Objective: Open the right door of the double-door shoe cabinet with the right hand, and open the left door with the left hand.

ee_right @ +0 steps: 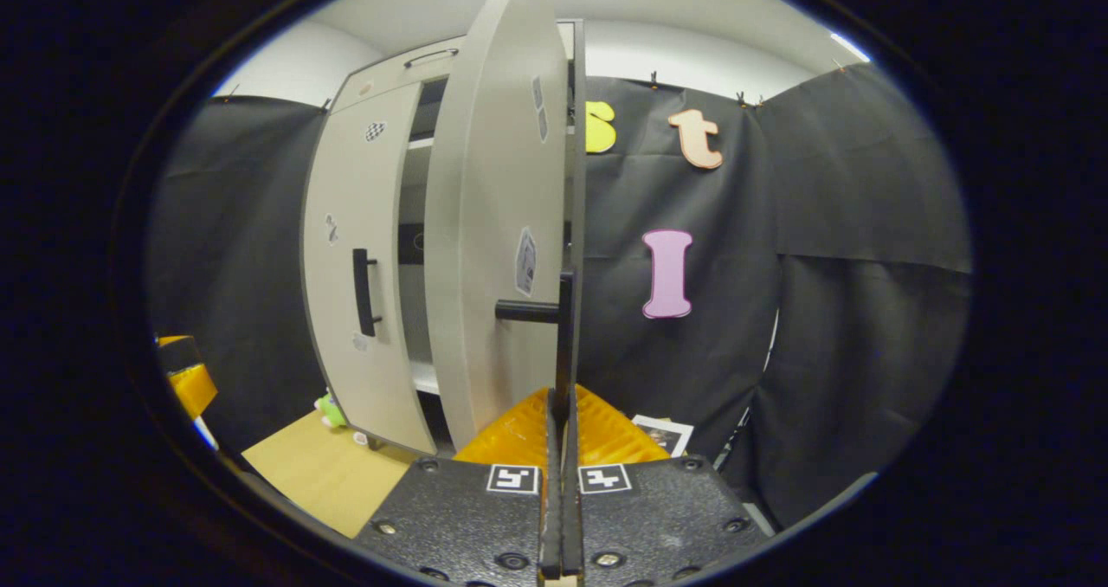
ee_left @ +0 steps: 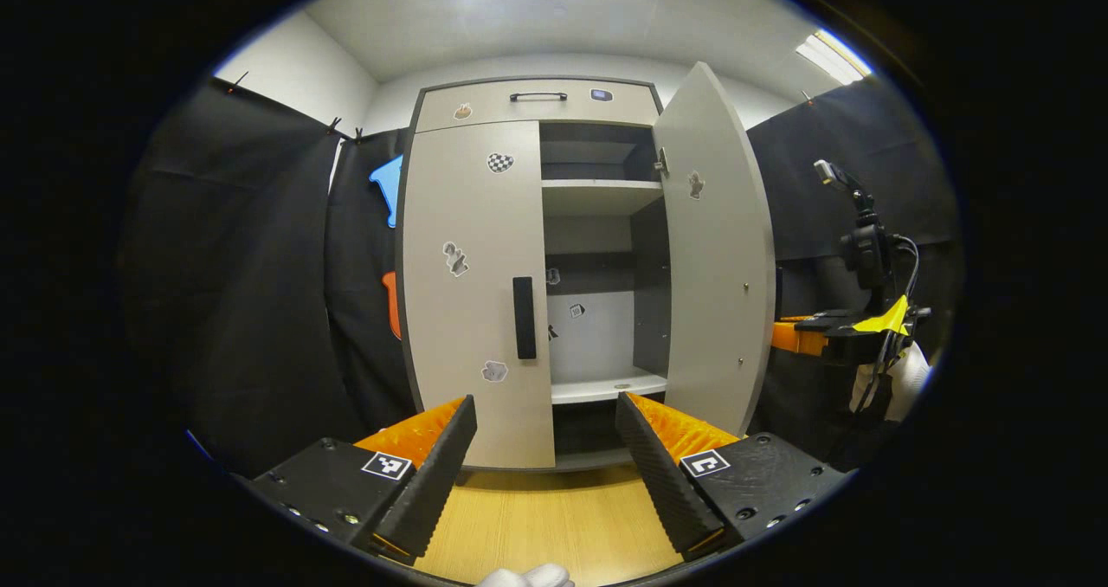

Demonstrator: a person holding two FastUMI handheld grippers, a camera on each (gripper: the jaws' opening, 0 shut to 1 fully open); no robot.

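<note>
- Left gripper view faces the tall grey double-door shoe cabinet (ee_left: 537, 275), which stands on a pale wooden floor (ee_left: 537, 526) against black cloth.
- No brand or readable writing shows on the cabinet; small picture stickers dot it, four on the left door (ee_left: 472, 293), one on the right door (ee_left: 714, 258), and a few on the inner back panel.
- Above both doors runs one grey drawer (ee_left: 537, 104) with a dark bar pull.
- The left door is closed, its black vertical handle (ee_left: 524, 317) near the cabinet's middle seam.
- The right door is swung open, baring two pale shelves inside the cabinet.
- The left gripper (ee_left: 545, 457) hovers in front of the cabinet, apart from it, fingers spread wide with nothing between them.
- Right of the cabinet, the right gripper (ee_left: 805, 332) sits behind the open door's edge.
- Right gripper view: the right gripper (ee_right: 561, 414) has its fingers pressed together below the right door's black handle (ee_right: 541, 310); whether they pinch the handle I cannot tell.
- A small green toy (ee_right: 331, 411) lies on the floor at the cabinet's foot.
</note>
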